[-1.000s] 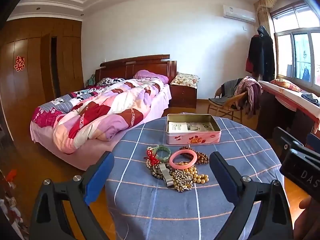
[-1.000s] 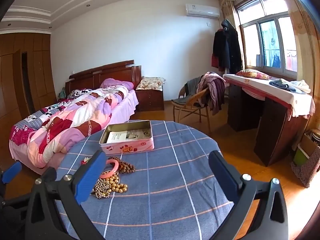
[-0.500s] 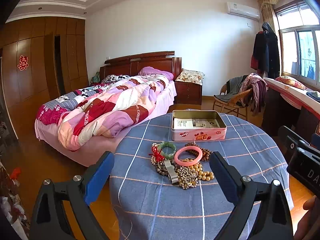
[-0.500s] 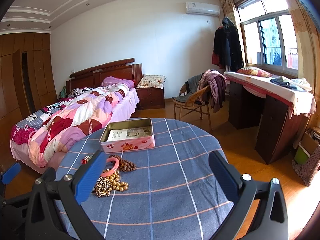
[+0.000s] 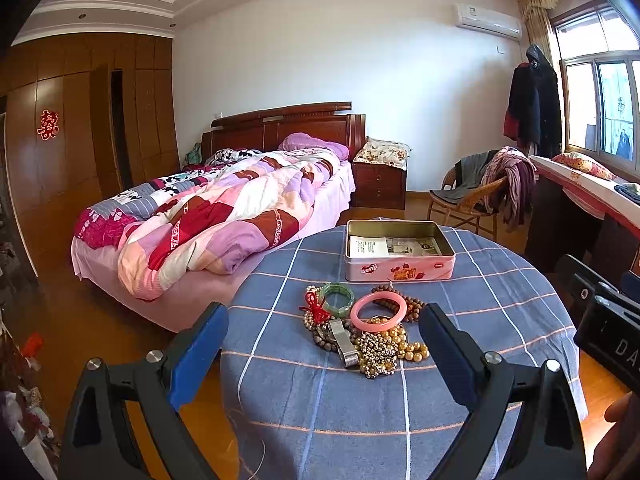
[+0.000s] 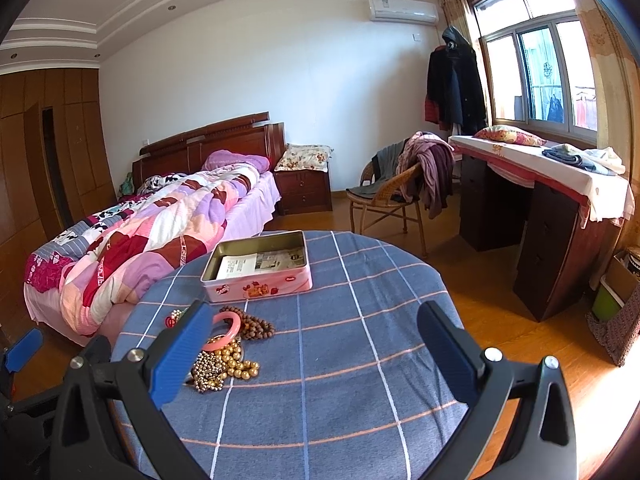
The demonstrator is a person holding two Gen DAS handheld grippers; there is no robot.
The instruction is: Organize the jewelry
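Both tools have eased a little closer to the tabletop over the last second, the jewelry pile sitting slightly larger and lower between the left one's fingers. That jewelry pile (image 5: 362,326) lies in a heap near the front of the round tabletop (image 5: 500,280): a pink bangle (image 5: 378,311) on top, a green bangle (image 5: 338,295) beside it, brown wooden beads (image 6: 252,326) behind, gold beads (image 5: 404,346) and a metal watch band (image 5: 345,344) toward the near edge. Just behind the heap stands an open pink tin (image 5: 398,268) lined with printed paper, apparently the place where the pieces are meant to go, since it sits lidless and within easy reach. The left tool (image 5: 324,354) hangs above the near edge with its jaws spread wide and nothing in them, lined up on the heap as if to pick first. The right tool (image 6: 312,356) is likewise wide and empty, aimed at bare cloth to the heap's right, probably kept clear until needed. Beyond are a bed (image 5: 224,216) and a wicker chair (image 6: 384,196).
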